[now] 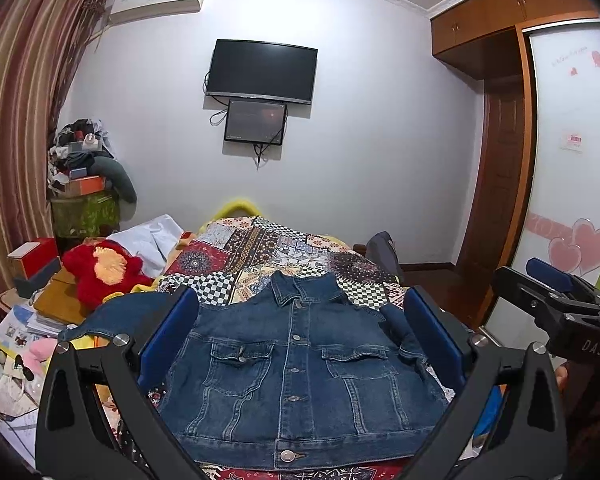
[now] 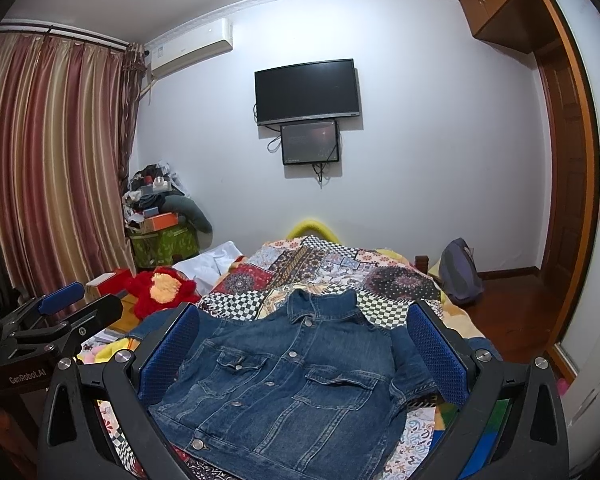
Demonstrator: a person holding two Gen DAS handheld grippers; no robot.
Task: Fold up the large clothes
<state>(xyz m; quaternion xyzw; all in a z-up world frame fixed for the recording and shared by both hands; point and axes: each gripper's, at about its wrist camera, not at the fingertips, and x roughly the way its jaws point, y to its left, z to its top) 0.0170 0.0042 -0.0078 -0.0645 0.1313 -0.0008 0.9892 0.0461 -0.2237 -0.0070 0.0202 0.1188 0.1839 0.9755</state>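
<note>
A dark blue denim jacket [image 1: 296,376] lies front up and buttoned on the patchwork bedspread [image 1: 268,248], collar toward the far wall, sleeves out to the sides. It also shows in the right wrist view [image 2: 284,384]. My left gripper [image 1: 300,320] is open and empty, held above the jacket, its blue pads wide apart. My right gripper [image 2: 304,332] is open and empty too, over the jacket. The right gripper shows at the right edge of the left wrist view [image 1: 556,292]; the left gripper shows at the left edge of the right wrist view [image 2: 72,304].
A red plush toy [image 1: 104,272] and white cloth [image 1: 152,236] lie at the bed's left. Books and boxes [image 1: 32,312] crowd the left side. A backpack [image 2: 460,268] stands by the bed's right. A wardrobe [image 1: 572,160] is on the right, a TV [image 1: 260,70] on the far wall.
</note>
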